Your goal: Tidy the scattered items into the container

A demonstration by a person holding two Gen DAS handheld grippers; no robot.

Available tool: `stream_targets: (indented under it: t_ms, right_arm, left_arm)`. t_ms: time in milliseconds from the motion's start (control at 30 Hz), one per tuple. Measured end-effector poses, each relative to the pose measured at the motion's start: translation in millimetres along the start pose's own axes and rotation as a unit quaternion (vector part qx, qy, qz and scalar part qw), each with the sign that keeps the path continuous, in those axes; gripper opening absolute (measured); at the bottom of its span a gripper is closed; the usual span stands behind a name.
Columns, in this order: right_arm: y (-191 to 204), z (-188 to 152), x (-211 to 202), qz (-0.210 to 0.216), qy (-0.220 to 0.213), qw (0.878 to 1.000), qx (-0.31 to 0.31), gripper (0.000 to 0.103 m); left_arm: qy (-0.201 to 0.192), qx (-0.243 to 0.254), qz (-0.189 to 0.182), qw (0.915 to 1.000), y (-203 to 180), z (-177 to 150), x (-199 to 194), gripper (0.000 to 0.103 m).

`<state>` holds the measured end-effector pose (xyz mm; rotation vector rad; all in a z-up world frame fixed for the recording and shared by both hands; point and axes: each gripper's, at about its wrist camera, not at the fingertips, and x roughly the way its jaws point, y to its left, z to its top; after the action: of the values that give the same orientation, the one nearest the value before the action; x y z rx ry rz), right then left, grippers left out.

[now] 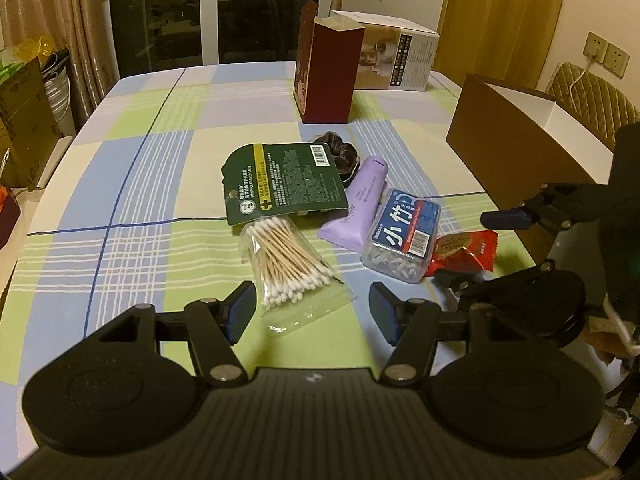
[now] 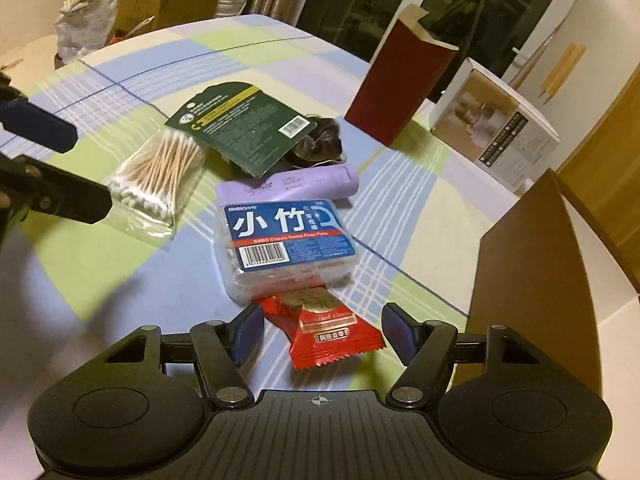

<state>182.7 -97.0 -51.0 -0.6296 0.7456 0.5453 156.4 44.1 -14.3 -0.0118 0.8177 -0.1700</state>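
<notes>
Both jaws stand wide open and hold nothing: the left gripper (image 1: 312,312) straddles the near end of the cotton swab bag (image 1: 290,266), the right gripper (image 2: 322,334) straddles the red snack packet (image 2: 330,330). I judge that nothing is tidied yet. From left to right on the checked tablecloth (image 1: 132,184) I count six items, one of each: swab bag, green card pack (image 1: 286,182), dark scrunchie (image 1: 340,154), purple tube (image 1: 358,206), floss pick box (image 1: 402,234), snack packet. The brown container (image 1: 524,148) waits at the right; its inside is mostly hidden.
</notes>
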Motion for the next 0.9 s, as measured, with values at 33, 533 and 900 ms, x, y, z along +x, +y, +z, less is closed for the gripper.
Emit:
stream_targets:
  t_ms: [33, 533, 900]
  right_arm:
    - [-0.3, -0.6, 0.9, -0.002, 0.002, 1.000, -0.001, 0.062]
    - [-2.5, -16.8, -27.4, -0.006, -0.005, 0.999, 0.044, 0.048]
    - [13.1, -39.3, -62.6, -0.026, -0.003, 0.999, 0.038, 0.048]
  left_arm:
    - [0.001, 0.001, -0.001, 1.0000, -0.6, 0.2, 0.9, 0.057]
    - [0.008, 0.015, -0.006, 0.9998, -13.5, 0.0, 12.3, 0.057]
    - [-0.004, 0.042, -0.028, 0.9987, -26.2, 10.8, 27.7, 0.057]
